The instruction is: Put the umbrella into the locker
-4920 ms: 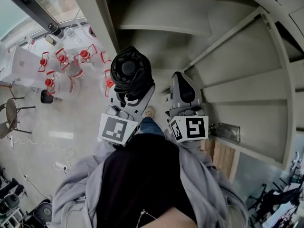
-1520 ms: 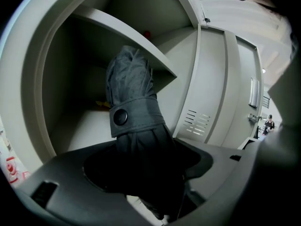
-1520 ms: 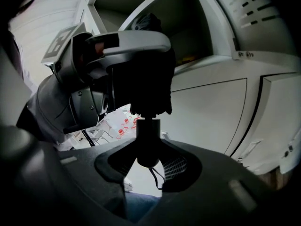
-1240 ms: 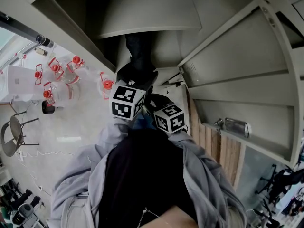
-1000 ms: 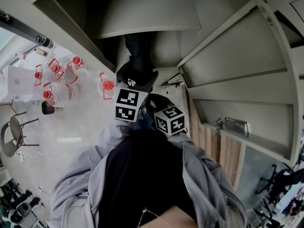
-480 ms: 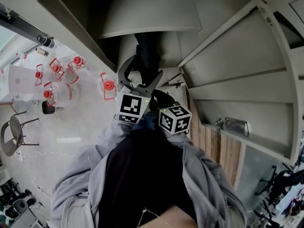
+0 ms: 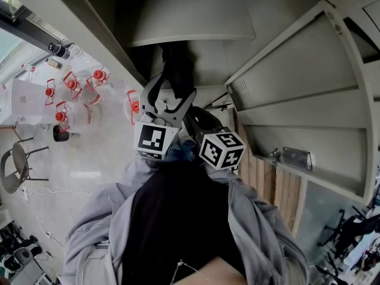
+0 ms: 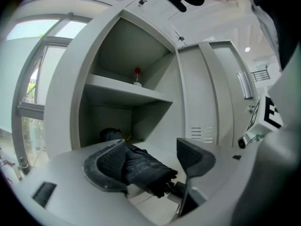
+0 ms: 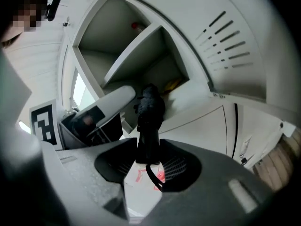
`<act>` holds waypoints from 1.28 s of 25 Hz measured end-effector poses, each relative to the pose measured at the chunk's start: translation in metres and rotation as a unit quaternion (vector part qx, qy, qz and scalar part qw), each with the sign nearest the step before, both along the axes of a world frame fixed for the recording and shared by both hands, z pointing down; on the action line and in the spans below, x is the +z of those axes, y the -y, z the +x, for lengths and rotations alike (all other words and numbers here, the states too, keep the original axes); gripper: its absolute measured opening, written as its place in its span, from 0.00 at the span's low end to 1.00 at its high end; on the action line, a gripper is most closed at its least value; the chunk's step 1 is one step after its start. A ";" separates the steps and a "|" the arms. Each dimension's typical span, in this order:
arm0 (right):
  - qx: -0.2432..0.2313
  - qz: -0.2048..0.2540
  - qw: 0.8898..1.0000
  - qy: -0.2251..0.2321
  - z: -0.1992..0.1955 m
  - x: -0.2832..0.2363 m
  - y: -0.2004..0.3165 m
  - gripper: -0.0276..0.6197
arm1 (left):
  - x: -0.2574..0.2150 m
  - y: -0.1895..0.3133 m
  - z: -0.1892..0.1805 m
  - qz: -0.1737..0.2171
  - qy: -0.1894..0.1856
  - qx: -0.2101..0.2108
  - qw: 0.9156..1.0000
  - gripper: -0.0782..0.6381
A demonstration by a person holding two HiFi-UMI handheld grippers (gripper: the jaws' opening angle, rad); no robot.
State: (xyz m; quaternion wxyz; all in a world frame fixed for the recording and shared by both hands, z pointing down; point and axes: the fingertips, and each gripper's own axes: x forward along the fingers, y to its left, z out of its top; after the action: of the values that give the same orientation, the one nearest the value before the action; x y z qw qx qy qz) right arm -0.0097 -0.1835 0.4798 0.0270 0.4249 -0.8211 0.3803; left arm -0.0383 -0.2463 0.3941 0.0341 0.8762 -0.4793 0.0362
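The folded black umbrella (image 7: 176, 70) pokes tip-first into the open locker compartment (image 7: 148, 61), under its shelf (image 7: 190, 19). In the left gripper view the umbrella (image 8: 136, 166) lies between the jaws of my left gripper (image 8: 150, 161). Those jaws are closing, but the right pad (image 8: 193, 155) stands clear of the fabric. My right gripper (image 9: 148, 166) is shut on the umbrella's white handle (image 9: 141, 175), with the black wrist strap looping below. In the head view my left gripper (image 7: 170, 92) spreads around the umbrella, and the right gripper's cube (image 7: 221, 149) sits just behind.
The locker's door (image 7: 291, 70) swings open to the right, with a handle (image 7: 291, 157) on a neighbouring door. A small red-topped object (image 8: 137, 76) stands on the upper shelf. Something yellow (image 9: 173, 84) lies at the compartment's back. Red-capped bottles (image 7: 65, 94) and a chair (image 7: 18, 165) stand on the floor to the left.
Both grippers have risen towards the compartment. The left gripper's jaws have spread off the umbrella's fabric. The umbrella's tip reaches deeper under the shelf.
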 end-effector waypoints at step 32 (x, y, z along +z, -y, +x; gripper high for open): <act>-0.052 0.120 0.974 -0.185 -0.073 -0.021 0.098 0.27 | 0.005 -0.017 -0.084 -0.035 0.002 -0.084 0.996 0.15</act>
State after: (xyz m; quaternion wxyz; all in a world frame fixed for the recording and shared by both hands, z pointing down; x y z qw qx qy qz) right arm -0.0831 -0.2814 0.4590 0.1473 0.4447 -0.8624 0.1920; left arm -0.1222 -0.2295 0.3995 0.0667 0.8309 -0.5500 0.0514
